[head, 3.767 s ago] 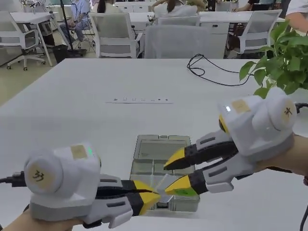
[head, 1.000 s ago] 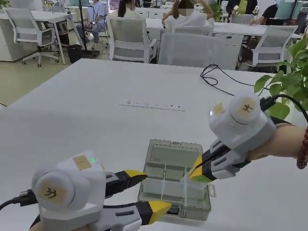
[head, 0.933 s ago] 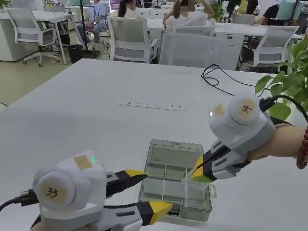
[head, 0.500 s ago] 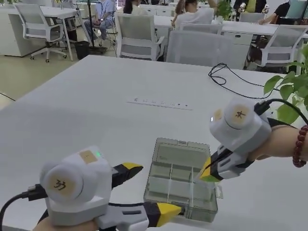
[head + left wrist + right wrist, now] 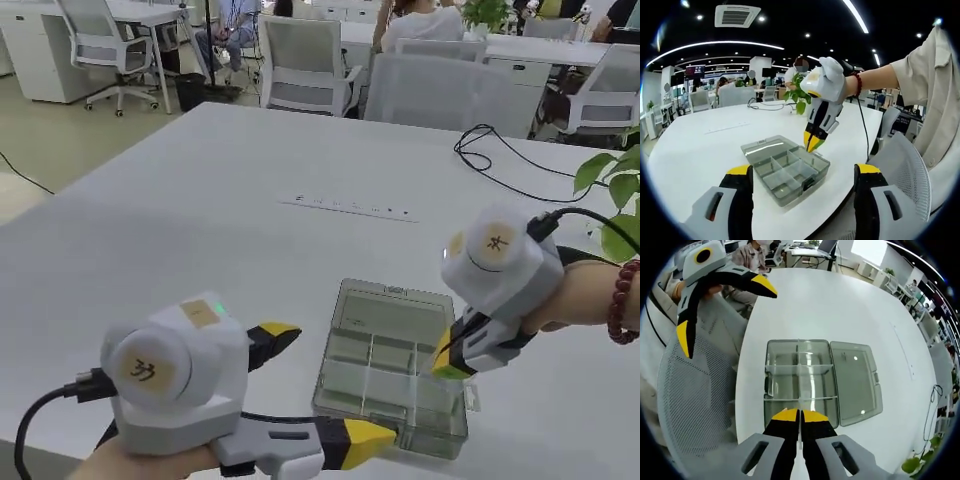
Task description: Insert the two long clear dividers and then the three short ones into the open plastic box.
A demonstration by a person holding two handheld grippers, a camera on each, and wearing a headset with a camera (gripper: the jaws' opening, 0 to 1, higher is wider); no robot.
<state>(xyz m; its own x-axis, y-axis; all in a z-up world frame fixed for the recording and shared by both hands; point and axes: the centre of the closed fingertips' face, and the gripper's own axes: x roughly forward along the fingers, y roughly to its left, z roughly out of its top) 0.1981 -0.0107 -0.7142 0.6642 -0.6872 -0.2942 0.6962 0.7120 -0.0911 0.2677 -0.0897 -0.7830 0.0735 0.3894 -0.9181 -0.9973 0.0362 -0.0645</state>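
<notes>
A clear rectangular plastic box sits on the white table with its flat clear lid folded open and lying flat on the box's far side. Inside it, thin clear dividers stand upright: in the right gripper view one runs lengthwise down the middle and two cross it, making six compartments. The right gripper, white with black jaws and yellow tips, comes down at the box's right end with its tips just over the end wall. Its jaws are pressed tight together there, in line with the lengthwise divider. Whether a clear piece is pinched between them I cannot tell. In its own view the right gripper has its tips at the box's near wall, with the lid off to the side. The left gripper is off the box's front left corner, jaws spread wide and gripping nothing. In its own view the left gripper frames the box between its parted tips, with the right gripper at the box's far end. Beyond the lid lies a thin pale strip. Farther off, a black cable is looped on the table, and a leafy green plant stands beyond the box's right end.
</notes>
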